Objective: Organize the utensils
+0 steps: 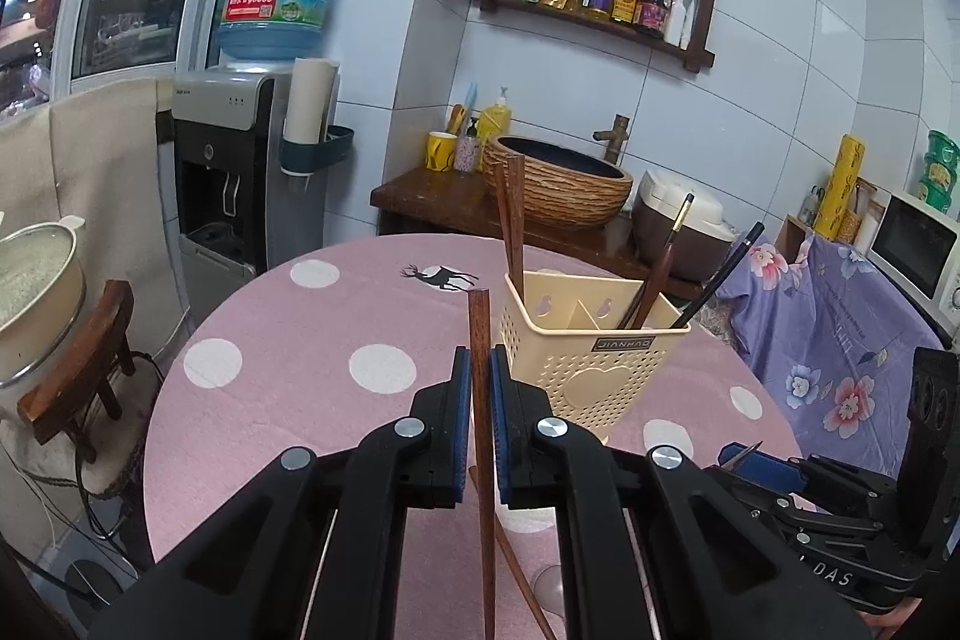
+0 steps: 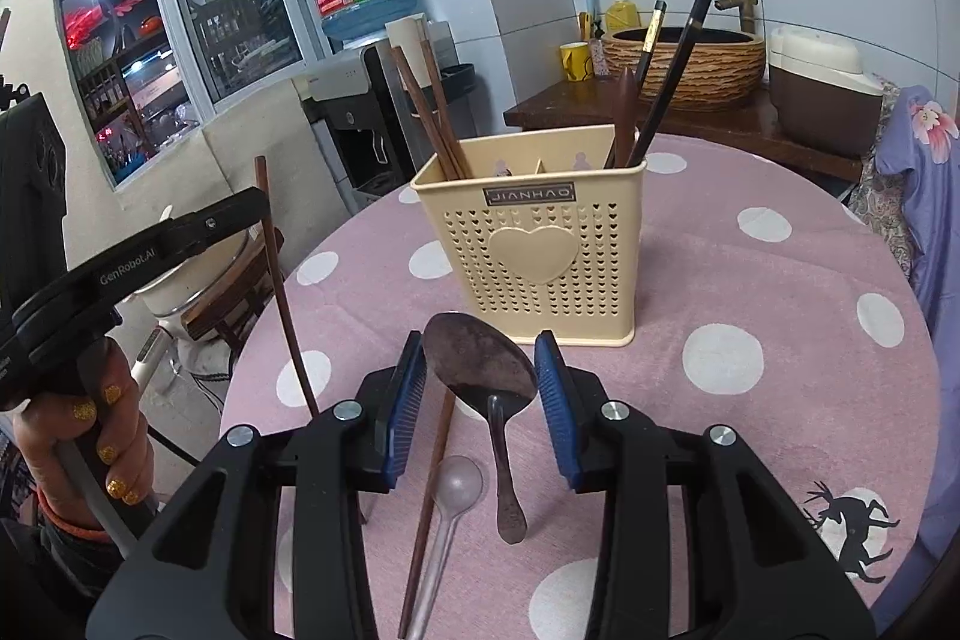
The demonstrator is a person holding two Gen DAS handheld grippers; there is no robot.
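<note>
Cream utensil holder (image 2: pixel 531 244), labelled JIANHAO, stands on the pink dotted table (image 2: pixel 750 340); brown chopsticks (image 2: pixel 429 112) in its left compartment, dark utensils right. Left gripper (image 1: pixel 480 370) clamps a wooden chopstick (image 1: pixel 480 340); right gripper (image 2: pixel 480 370) grips a metal spoon (image 2: pixel 480 364) by the bowl.

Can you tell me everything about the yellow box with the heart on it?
The box is a cream plastic utensil holder, standing upright on the pink dotted tablecloth. Its front has rows of tiny heart holes, one big raised heart and a label reading JIANHAO. Dividers split the inside into compartments. Brown chopsticks lean out of the left one; dark chopsticks and a brown handle stick out of the right one. Neither set of tongs touches it.
</note>
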